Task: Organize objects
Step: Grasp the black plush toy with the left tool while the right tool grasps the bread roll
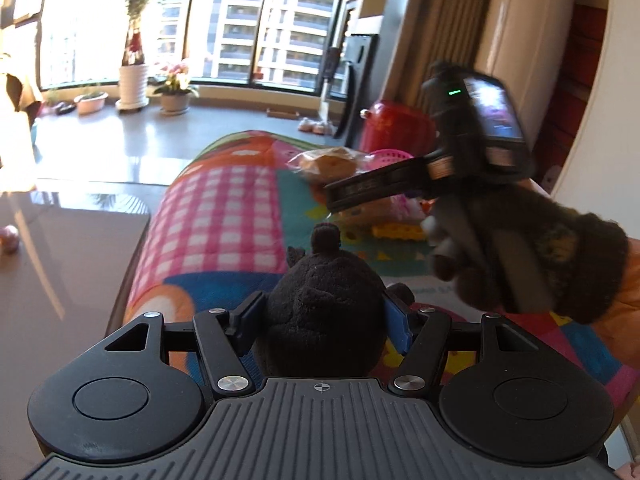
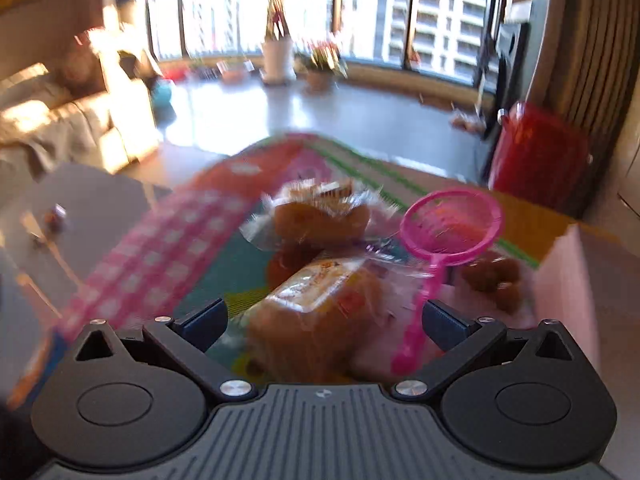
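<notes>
1 black plush toy (image 1: 320,304) sits between the 2 blue pads (image 1: 400,326) of the left gripper (image 1: 322,324), which presses on its sides and holds it above the patchwork mat (image 1: 224,208); 2 bread packets in clear wrap are countable from the right wrist, the nearer packet (image 2: 316,308) lying on the mat between and just ahead of the right gripper (image 2: 324,320), whose jaws stand wide and touch nothing, the farther packet (image 2: 320,216) beyond it; 1 pink net scoop (image 2: 452,224) lies just right of them, its handle running back beside the right pad; 1 red container (image 2: 536,152) stands past the mat's far corner; print on the wrappers is too blurred to read; a gloved hand (image 1: 532,256) carries the right gripper in the left view
</notes>
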A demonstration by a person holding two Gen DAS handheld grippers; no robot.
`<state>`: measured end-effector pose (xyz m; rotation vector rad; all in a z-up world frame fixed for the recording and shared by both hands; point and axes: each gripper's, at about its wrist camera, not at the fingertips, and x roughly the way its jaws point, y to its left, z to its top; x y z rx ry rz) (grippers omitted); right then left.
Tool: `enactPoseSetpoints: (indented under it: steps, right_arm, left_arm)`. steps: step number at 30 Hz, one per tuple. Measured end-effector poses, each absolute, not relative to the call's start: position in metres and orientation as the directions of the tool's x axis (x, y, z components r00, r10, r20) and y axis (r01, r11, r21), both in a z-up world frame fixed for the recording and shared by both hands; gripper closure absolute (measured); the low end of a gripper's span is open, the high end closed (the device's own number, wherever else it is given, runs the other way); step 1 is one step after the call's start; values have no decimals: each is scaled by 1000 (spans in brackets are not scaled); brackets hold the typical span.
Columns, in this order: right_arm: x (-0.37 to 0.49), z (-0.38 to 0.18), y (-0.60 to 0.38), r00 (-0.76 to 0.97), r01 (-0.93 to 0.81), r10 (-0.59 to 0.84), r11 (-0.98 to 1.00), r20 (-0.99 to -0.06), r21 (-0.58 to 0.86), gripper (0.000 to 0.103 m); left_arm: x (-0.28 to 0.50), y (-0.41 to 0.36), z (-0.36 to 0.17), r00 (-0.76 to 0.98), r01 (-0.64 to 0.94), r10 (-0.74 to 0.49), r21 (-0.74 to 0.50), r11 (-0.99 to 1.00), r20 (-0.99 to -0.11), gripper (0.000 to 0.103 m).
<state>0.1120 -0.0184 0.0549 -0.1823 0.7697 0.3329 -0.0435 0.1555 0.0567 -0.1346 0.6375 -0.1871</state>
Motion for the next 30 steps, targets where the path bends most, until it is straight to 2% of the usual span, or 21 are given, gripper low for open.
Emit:
enactPoseSetpoints:
  steps: [2, 4, 7, 10, 15, 19, 24, 27, 28, 30]
  right_arm:
    - [114, 51, -10, 658, -366, 217, 929, -721, -54, 15]
    - [101, 60, -8, 667, -381, 215, 921, -713, -79, 47]
    - [77, 79, -22, 667, -404, 239, 912, -706, -74, 64]
    - [45, 101, -52, 652, -416, 296, 910, -698, -2, 69]
    - [-26, 128, -118, 661, -420, 337, 906, -671, 42, 70]
    - [-83, 133, -177, 689, -385, 315, 922, -653, 38, 70]
    - [-130, 124, -235, 752, -295, 231, 955, -617, -2, 70]
    - [-145, 121, -262, 794, -240, 187, 971, -578, -16, 71]
    - [-149, 120, -269, 803, -223, 179, 975, -568, -9, 71]
    - [-152, 121, -282, 815, -198, 173, 980, -552, 15, 72]
  left_arm:
    - [-49, 158, 58, 793, 127, -211, -183, 975, -571, 36]
    - [-55, 161, 60, 795, 136, -222, -191, 972, -564, 36]
    - [-58, 158, 60, 791, 158, -238, -188, 969, -564, 36]
    - [-66, 148, 63, 787, 202, -272, -185, 962, -553, 36]
    - [-78, 120, 82, 782, 304, -348, -171, 937, -518, 36]
    - [-72, 90, 117, 778, 390, -435, -195, 900, -454, 36]
    - [-24, 17, 163, 769, 493, -529, -193, 848, -359, 33]
    - [24, -20, 167, 754, 494, -575, -303, 815, -319, 32]
    - [38, -31, 162, 748, 490, -580, -322, 810, -321, 34]
    - [66, -59, 143, 738, 461, -548, -299, 835, -393, 35]
